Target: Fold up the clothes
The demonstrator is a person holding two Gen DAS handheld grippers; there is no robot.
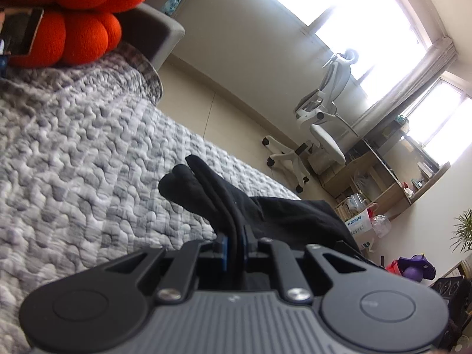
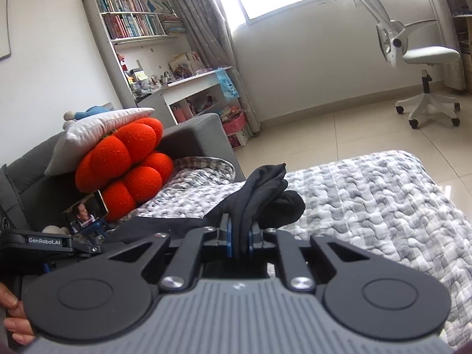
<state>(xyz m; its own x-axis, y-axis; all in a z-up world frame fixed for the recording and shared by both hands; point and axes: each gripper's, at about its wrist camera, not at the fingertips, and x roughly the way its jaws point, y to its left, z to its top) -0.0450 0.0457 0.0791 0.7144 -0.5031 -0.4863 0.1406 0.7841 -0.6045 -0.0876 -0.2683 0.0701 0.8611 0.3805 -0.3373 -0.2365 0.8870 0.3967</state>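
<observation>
Left wrist: tongs (image 1: 234,243) pinching black garment (image 1: 224,197)

Left gripper (image 1: 233,243) angled slightly downward, jaws clamped nearly together on a bunched fold of the black garment (image 1: 224,194), blue pads pressed against the cloth on both sides. Right gripper (image 2: 239,239) likewise tipped a little below level, jaws pinched on another bunch of the same dark cloth (a thick wad standing up past the tips). Bare fingers (image 2: 13,315) wrapped at the lower left edge of the right wrist view.
</observation>
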